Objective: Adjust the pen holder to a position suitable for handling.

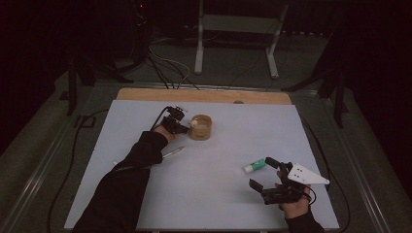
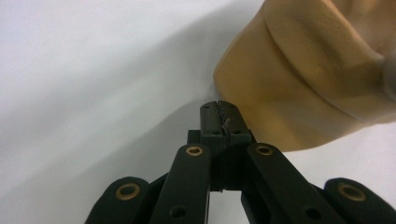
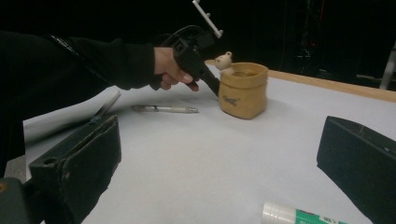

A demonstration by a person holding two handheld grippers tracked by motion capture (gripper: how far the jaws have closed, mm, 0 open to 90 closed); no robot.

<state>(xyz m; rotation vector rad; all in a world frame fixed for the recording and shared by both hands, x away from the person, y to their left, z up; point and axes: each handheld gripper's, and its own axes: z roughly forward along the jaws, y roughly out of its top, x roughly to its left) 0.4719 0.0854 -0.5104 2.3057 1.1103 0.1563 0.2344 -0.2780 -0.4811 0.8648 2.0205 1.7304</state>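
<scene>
Nearest the camera, your right gripper [image 1: 265,175] sits at the near right of the white table [image 1: 218,194], jaws spread wide and holding nothing, with the white-and-green glue stick [image 1: 253,166] lying just beyond it on the tabletop. Far left of centre, your left gripper [image 1: 187,129] has its jaws pressed together with nothing between them, the tips right beside the near-left wall of the round tan pot with a small bear figure on its rim [image 1: 200,127]; whether they touch it cannot be told. A slim clear pen [image 1: 173,153] lies on the table by your left sleeve, well short of the pot. Judging by this layout, the tidy-up has hardly started: pen and glue stick are both still loose on the table, neither is gripped, and both apparently remain to be put in the pot.
</scene>
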